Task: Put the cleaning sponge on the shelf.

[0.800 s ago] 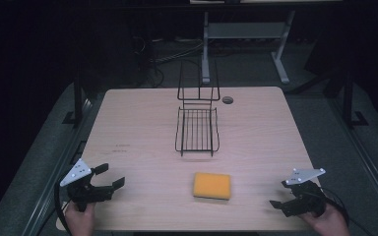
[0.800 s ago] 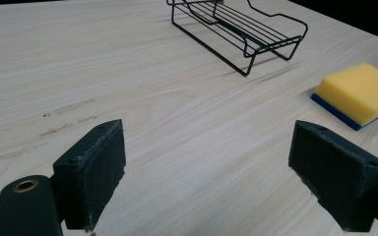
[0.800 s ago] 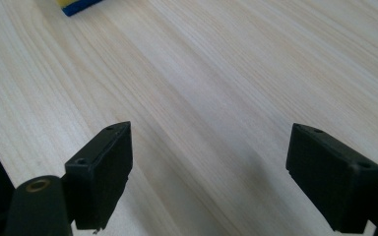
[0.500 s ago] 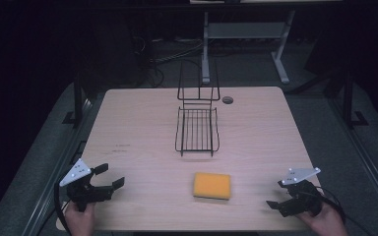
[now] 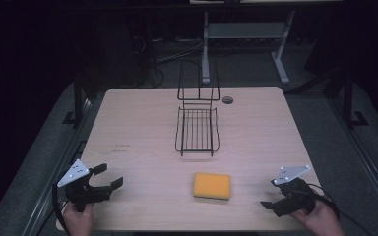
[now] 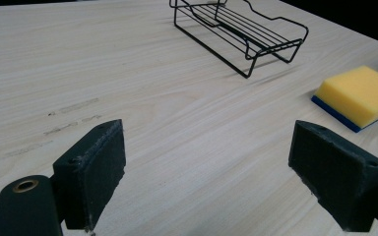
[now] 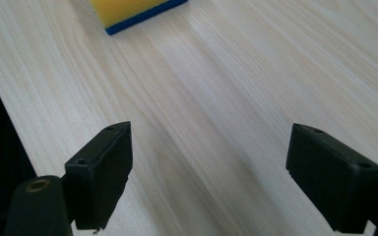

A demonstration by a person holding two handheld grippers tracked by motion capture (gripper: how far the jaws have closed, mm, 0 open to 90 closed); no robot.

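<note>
A yellow sponge (image 5: 212, 186) with a blue underside lies flat near the table's front, between the two hands. It also appears at the right in the left gripper view, sponge (image 6: 359, 94), and at the top in the right gripper view, sponge (image 7: 128, 11). My left gripper (image 5: 108, 178) rests open at the front left corner, jaws wide apart with nothing between them. My right gripper (image 5: 271, 202) is open at the front right, pointing left toward the sponge, also holding nothing. A black wire rack (image 5: 197, 129) stands mid-table, its tall back facing away.
A round cable hole (image 5: 227, 100) sits in the light wood table (image 5: 138, 128) behind the rack. The table's front edge lies close to both hands. Beyond the table stand a grey stand leg (image 5: 205, 44) and cables on a dark floor.
The right gripper has shifted slightly down and left toward the table's front edge. The left gripper, sponge and rack have stayed put.
</note>
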